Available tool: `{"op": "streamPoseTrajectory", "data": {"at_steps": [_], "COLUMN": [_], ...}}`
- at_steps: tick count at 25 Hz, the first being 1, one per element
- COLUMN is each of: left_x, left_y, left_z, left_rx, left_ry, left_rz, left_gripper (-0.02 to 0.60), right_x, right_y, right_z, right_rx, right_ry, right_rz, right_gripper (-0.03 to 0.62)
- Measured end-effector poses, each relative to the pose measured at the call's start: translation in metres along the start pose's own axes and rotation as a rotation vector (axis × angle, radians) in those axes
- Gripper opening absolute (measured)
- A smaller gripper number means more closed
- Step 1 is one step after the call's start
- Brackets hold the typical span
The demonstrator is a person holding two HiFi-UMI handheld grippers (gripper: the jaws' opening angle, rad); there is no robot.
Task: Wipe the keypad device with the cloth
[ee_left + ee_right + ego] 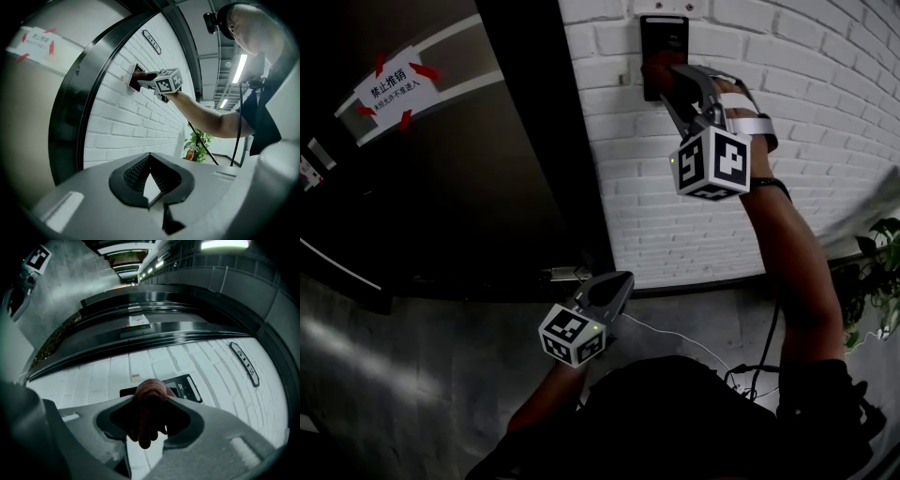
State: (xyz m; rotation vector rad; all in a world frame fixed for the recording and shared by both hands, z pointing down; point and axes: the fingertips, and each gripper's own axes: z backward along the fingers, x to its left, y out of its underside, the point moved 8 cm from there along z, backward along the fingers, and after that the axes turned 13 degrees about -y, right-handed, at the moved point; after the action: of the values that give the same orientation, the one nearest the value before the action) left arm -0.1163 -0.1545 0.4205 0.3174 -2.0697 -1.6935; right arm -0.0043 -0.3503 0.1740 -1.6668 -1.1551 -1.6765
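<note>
My left gripper (622, 282) hangs low by the door frame, its jaws closed on nothing. On the brick wall (825, 141), near its left edge, sits the keypad device (667, 33). My right gripper (668, 80) clamps the reddish cloth (149, 397) against it. If I press too hard, the wad may slip and the bare jaws could scrape the face.

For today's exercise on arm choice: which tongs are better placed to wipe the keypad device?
Right: right tongs grip the reddish cloth at the keypad device; left tongs hang low, empty.
</note>
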Motion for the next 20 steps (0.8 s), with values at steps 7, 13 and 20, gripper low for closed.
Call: {"op": "streamPoseTrajectory", "data": {"at_steps": [7, 13, 20], "left_x": [-0.003, -0.004, -0.006], "left_y": [0.001, 0.003, 0.002], "left_z": [-0.001, -0.001, 0.0], "left_rx": [0.005, 0.011, 0.01], "left_ry": [0.002, 0.008, 0.013], "left_rz": [0.0, -0.002, -0.002], "left_gripper": [0.016, 0.016, 0.016], "right_x": [0.018, 0.031, 0.042], "right_y": [0.005, 0.008, 0.011], "right_z": [-0.002, -0.001, -0.002], "right_rx": [0.007, 0.024, 0.036], "right_ry": [-0.027, -0.055, -0.078], "right_rz": [-0.011, -0.006, -0.013], "right_gripper": [0.141, 0.141, 0.141]}}
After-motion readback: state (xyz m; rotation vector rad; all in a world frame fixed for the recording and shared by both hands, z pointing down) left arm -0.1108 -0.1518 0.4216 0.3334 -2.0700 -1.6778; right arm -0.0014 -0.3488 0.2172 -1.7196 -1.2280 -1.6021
